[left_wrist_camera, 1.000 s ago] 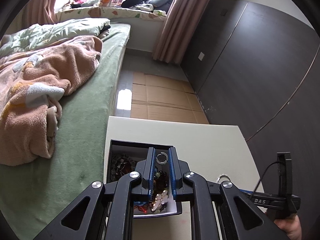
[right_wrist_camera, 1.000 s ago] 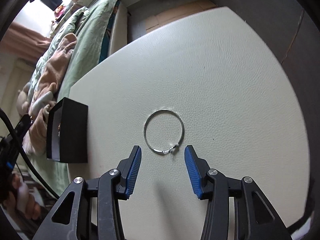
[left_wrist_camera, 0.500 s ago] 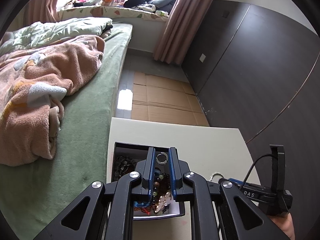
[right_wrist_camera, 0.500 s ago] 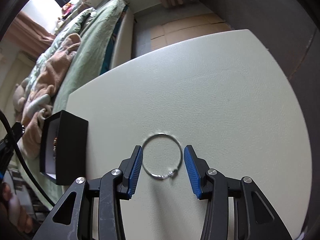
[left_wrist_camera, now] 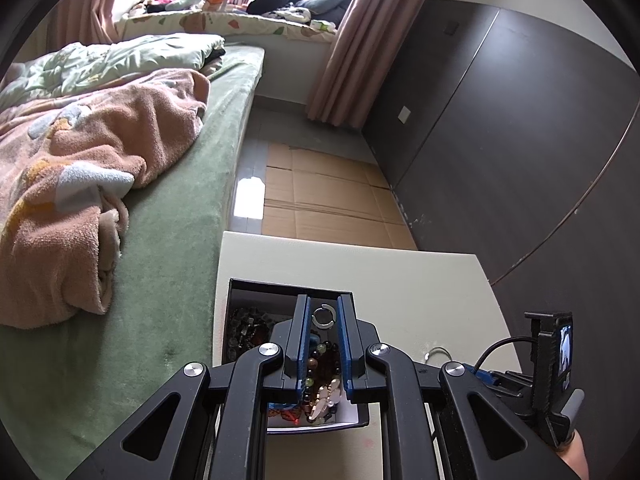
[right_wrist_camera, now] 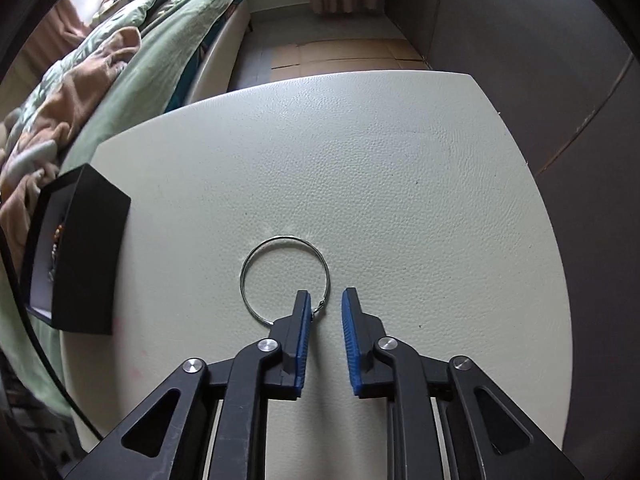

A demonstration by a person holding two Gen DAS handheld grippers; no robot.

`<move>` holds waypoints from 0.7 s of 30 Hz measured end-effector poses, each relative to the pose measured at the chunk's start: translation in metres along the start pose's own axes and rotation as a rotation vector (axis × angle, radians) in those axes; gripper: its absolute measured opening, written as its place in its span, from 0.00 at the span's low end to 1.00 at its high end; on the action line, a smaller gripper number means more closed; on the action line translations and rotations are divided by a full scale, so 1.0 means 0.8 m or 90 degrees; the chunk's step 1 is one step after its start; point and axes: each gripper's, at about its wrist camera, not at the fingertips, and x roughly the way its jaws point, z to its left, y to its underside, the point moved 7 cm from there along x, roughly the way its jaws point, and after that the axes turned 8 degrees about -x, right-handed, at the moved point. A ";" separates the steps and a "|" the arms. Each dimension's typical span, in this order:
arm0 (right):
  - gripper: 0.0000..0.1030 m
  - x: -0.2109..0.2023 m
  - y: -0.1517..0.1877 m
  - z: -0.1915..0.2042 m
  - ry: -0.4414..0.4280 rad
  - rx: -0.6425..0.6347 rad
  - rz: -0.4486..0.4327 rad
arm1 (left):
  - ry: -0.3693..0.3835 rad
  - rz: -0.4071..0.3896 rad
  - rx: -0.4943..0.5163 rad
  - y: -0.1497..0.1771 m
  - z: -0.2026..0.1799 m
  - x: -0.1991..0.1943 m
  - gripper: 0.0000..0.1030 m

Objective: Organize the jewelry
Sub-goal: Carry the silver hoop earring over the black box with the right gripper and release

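Two views, two findings.

Left wrist view: your left hand-held gripper (left_wrist_camera: 323, 312) hangs over the open black box (left_wrist_camera: 352, 426), which sits at the counter's (left_wrist_camera: 400, 276) bed-side edge. The blue pads stand a narrow gap apart with a small open silver ring (left_wrist_camera: 323, 317) showing between their tips. Whether the pads pinch that ring or merely frame it, I cannot tell. The box already carries a heap of beads (left_wrist_camera: 320, 380). Over the last second this view has barely altered; the box has shifted slightly in frame and the right tool (left_wrist_camera: 548, 364) has come further in at lower right, by the hoop's edge (left_wrist_camera: 438, 352).

Right wrist view: your right hand-held gripper (right_wrist_camera: 325, 300) has changed most. A second ago its pads were spread wide and short of the wire hoop (right_wrist_camera: 285, 278); now they are drawn in to a moderate gap and have advanced so that the left pad (right_wrist_camera: 305, 312) lies over the hoop's near rim, by the clasp (right_wrist_camera: 318, 308). The hoop lies flat on the counter (right_wrist_camera: 400, 160), apparently not yet gripped. The box (right_wrist_camera: 86, 258) stands well apart to the left.

Judgement: you are closing on the hoop near its clasp. Thin wire lying flat is liable to slip out or skid as the pads meet. Once it is held, carry it over to the box.
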 end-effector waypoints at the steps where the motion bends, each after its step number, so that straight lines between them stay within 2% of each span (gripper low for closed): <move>1: 0.12 -0.001 0.001 -0.002 -0.001 0.001 0.002 | 0.000 0.000 0.001 0.000 0.000 0.000 0.13; 6: 0.12 -0.004 0.011 -0.007 -0.008 0.002 0.011 | -0.001 0.001 0.004 0.001 0.000 0.002 0.13; 9: 0.05 -0.005 0.012 -0.002 0.007 -0.018 0.001 | -0.005 0.003 0.007 0.001 0.001 0.002 0.13; 13: 0.03 -0.006 0.006 -0.002 -0.066 0.018 -0.013 | -0.013 0.006 0.007 0.003 0.008 0.002 0.13; 21: 0.03 -0.038 -0.011 0.010 -0.151 0.054 -0.077 | -0.029 0.024 0.003 0.006 0.021 0.007 0.13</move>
